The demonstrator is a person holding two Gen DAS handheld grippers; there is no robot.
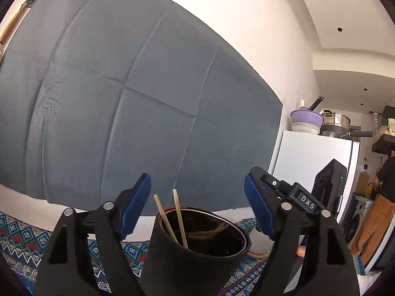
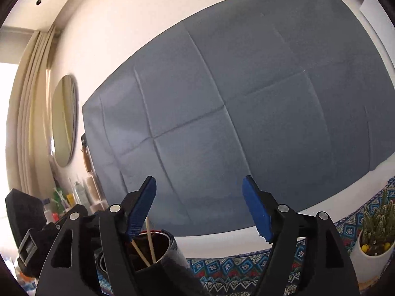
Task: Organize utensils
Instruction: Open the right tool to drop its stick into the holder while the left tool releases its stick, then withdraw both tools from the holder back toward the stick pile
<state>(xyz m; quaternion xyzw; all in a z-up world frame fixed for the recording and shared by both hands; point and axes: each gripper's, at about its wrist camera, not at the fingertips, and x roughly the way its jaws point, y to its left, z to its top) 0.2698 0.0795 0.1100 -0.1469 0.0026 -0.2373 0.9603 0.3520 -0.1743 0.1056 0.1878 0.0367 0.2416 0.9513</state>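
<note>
Two chopsticks (image 1: 176,218) were seen standing in the black holder (image 1: 197,254) on the patterned worktop (image 1: 22,236), so that step was judged done. Both the left hand-held gripper (image 1: 197,209) and the right hand-held gripper (image 2: 198,208) were held open, empty. A grey cloth (image 1: 138,103) covered the wall behind.

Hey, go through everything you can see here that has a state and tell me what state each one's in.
Left gripper: open, pads clear of the holder between them.
Right gripper: open, holding nothing.
Utensil holder: upright on the patterned cloth.
Chopsticks: two, leaning inside the holder, tips sticking out.
Cactus pot: upright on the cloth.
</note>
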